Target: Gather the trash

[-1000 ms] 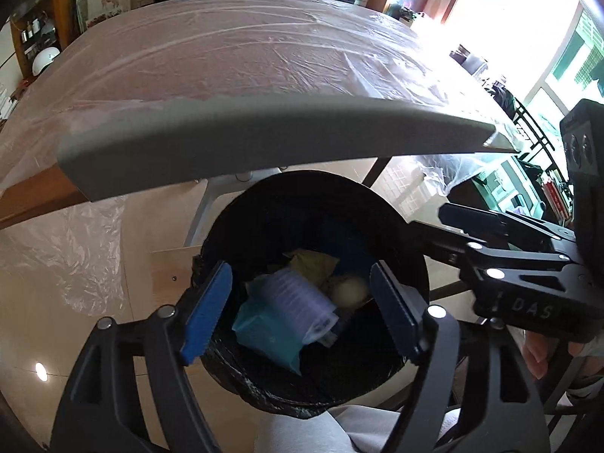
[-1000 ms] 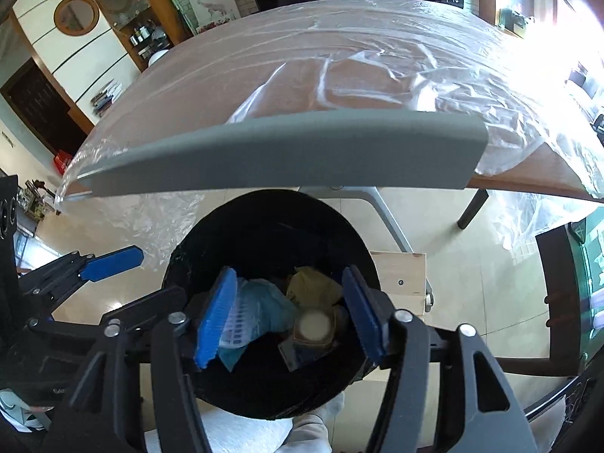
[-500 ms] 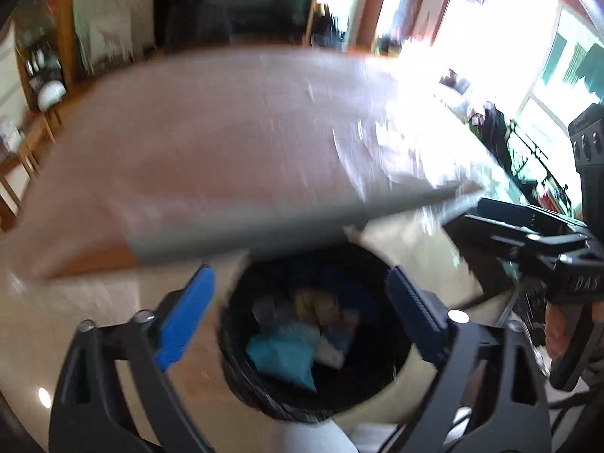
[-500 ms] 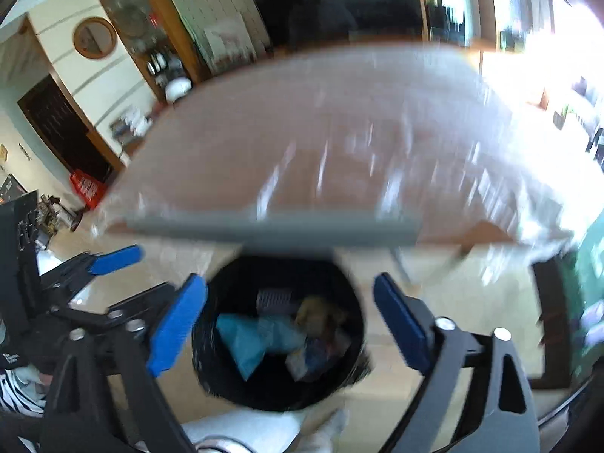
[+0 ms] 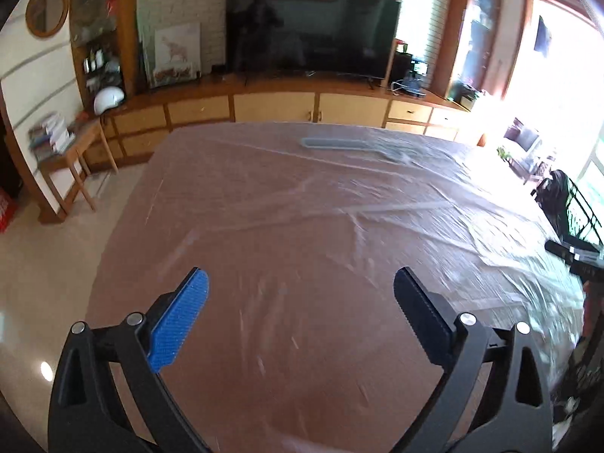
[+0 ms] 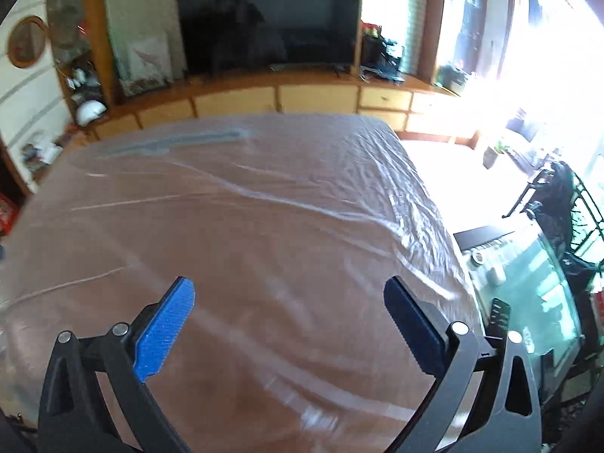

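Both views look down over a brown table (image 5: pixel 302 226) covered with a clear plastic sheet. My left gripper (image 5: pixel 300 275) hangs above its near part, jaws opening wide with nothing between them. My right gripper (image 6: pixel 290 283) hovers over the same table (image 6: pixel 264 226), its jaws also opening and holding nothing. A flat grey strip (image 5: pixel 339 143) lies near the far edge, blurred in the right wrist view (image 6: pixel 177 139). No loose trash shows on the sheet, and the trash bin is out of view.
A long wooden cabinet (image 5: pixel 271 107) with a dark TV (image 5: pixel 309 30) runs behind the table. A small side table with books (image 5: pixel 64 147) stands at the left. A glass-topped table (image 6: pixel 528 283) with a remote is close on the right. Pale floor surrounds the table.
Both views swung up from the black bin with trash under the table edge to the table top. The bin dropped out of view. Both grippers' jaws spread wider.
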